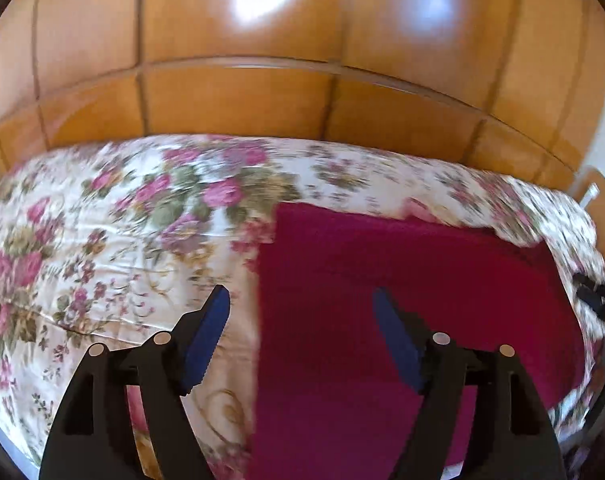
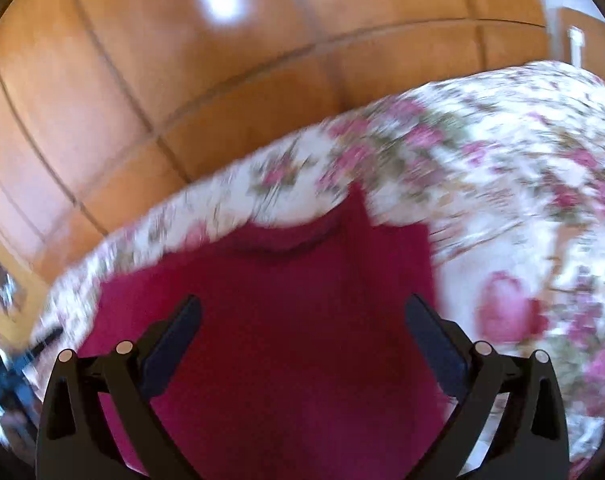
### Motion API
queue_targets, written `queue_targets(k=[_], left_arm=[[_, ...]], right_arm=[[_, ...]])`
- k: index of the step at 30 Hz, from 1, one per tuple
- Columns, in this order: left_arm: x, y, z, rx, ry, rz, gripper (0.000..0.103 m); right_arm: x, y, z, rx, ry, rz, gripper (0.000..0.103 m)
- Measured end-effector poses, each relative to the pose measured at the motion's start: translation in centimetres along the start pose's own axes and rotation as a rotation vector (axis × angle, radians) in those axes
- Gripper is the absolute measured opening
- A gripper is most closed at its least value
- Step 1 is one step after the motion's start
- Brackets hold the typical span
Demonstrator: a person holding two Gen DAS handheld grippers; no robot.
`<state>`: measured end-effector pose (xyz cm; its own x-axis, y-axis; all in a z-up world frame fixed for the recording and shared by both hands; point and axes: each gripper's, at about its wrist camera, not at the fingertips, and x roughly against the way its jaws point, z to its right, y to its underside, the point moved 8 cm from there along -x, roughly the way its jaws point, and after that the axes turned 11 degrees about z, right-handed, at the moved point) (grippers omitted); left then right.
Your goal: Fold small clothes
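- While both views are blurring with motion, the left gripper (image 1: 300, 294) is showing its jaws spread wide with nothing between them, its blue pads (image 1: 208, 336) hanging above the bed.
- Its left finger is sitting over the floral bedspread (image 1: 102, 240) and its right finger over the red garment (image 1: 402, 280), so the garment's straight left edge is running up between the two fingers.
- The right gripper (image 2: 300, 304) is likewise holding its jaws spread apart and gripping nothing, with both dark pads (image 2: 174, 336) framing red cloth.
- The red garment (image 2: 286, 300) is lying flat on the bed, filling the lower middle of the right wrist view; whether the fingers are touching the cloth or hanging just above it cannot be told.
- At the garment's far end a curved neckline is showing, with a pointed bit of red cloth sticking up just beside it toward the bedspread (image 2: 502, 160).
- In the left wrist view the garment is covering the right half of the bed, reaching close to the bed's right side.
- A dark, blurred object (image 1: 598, 300) is showing at the right edge of that view, too smeared to identify.
- Beyond the bed, glossy wooden panelling (image 1: 262, 60) is rising behind it, catching bright patches of reflected light, and the same panelling (image 2: 142, 80) is filling the upper left of the right wrist view.
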<state>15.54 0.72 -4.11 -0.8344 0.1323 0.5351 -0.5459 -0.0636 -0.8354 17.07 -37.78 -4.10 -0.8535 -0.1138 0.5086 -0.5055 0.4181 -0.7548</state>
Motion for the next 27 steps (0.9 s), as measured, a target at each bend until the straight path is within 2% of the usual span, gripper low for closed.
queue_targets(k=[3, 8, 9, 10, 12, 14, 17, 19, 22, 27], left_arm=[[-0.1, 1.0, 2.7, -0.037, 0.047, -0.019, 0.073], [-0.5, 3.4, 6.2, -0.112, 0.078, -0.059, 0.073], [-0.7, 3.9, 6.8, -0.124, 0.088, -0.064, 0.073], [-0.8, 4.3, 7.2, -0.134, 0.09, -0.068, 0.073], [-0.9, 4.8, 7.7, -0.156, 0.091, -0.073, 0.073], [-0.9, 5.1, 8.1, -0.18, 0.085, -0.065, 0.073], [-1.0, 5.4, 8.4, -0.196, 0.086, -0.067, 0.073], [-1.2, 5.7, 8.5, -0.194, 0.087, -0.074, 0.073], [-1.3, 5.9, 8.3, -0.187, 0.092, -0.077, 0.073], [-1.5, 6.1, 8.3, -0.185, 0.099, -0.078, 0.073]], right_arm=[[1.8, -0.2, 3.1, -0.139, -0.044, -0.014, 0.101], [1.4, 2.9, 5.7, -0.31, -0.143, -0.127, 0.101], [1.1, 3.7, 5.9, -0.333, -0.153, -0.144, 0.099], [0.8, 4.4, 5.9, -0.352, -0.169, -0.162, 0.092], [0.7, 5.2, 5.4, -0.348, -0.202, -0.178, 0.081], [0.6, 5.8, 4.7, -0.324, -0.221, -0.194, 0.075], [0.2, 6.3, 3.0, -0.276, -0.245, -0.228, 0.055], [-0.2, 6.7, 2.4, -0.239, -0.229, -0.241, 0.039], [-0.3, 6.7, 1.9, -0.233, -0.224, -0.241, 0.033], [0.6, 5.3, 0.4, -0.214, -0.228, -0.219, 0.029]])
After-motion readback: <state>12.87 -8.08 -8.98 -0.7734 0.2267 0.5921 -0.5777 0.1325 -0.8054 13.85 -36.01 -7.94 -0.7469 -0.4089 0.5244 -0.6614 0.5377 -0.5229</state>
